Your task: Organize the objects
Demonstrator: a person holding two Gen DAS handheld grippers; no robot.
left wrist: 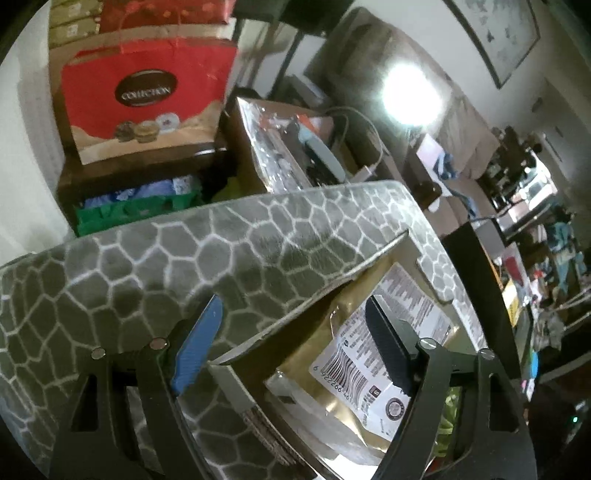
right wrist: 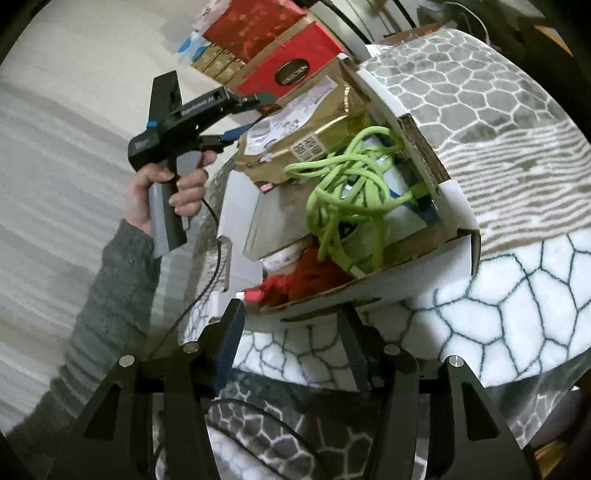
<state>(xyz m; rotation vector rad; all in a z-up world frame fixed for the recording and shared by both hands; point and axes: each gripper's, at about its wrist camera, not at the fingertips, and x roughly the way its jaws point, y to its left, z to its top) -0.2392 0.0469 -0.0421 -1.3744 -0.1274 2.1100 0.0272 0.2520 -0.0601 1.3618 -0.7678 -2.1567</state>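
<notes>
An open white cardboard box [right wrist: 376, 291] lies on a grey and white honeycomb blanket [right wrist: 509, 295]. It holds a gold foil pouch [right wrist: 306, 125] with a white barcode label, a tangled green cord [right wrist: 347, 192] and something red [right wrist: 310, 280]. The pouch also shows in the left wrist view [left wrist: 354, 354]. My left gripper [left wrist: 295, 347] is open, its jaws wide apart over the pouch at the box's flap [left wrist: 295, 325]; it also shows in the right wrist view [right wrist: 251, 114]. My right gripper [right wrist: 291, 347] is open and empty just short of the box's near edge.
A red "Collection" gift bag [left wrist: 144, 96] and stacked boxes [right wrist: 255, 33] stand behind. A green crate [left wrist: 122, 214] sits under a dark shelf. A cluttered brown box with cables [left wrist: 295, 147] is behind the blanket. A sofa [left wrist: 443, 147] and a bright lamp are at the right.
</notes>
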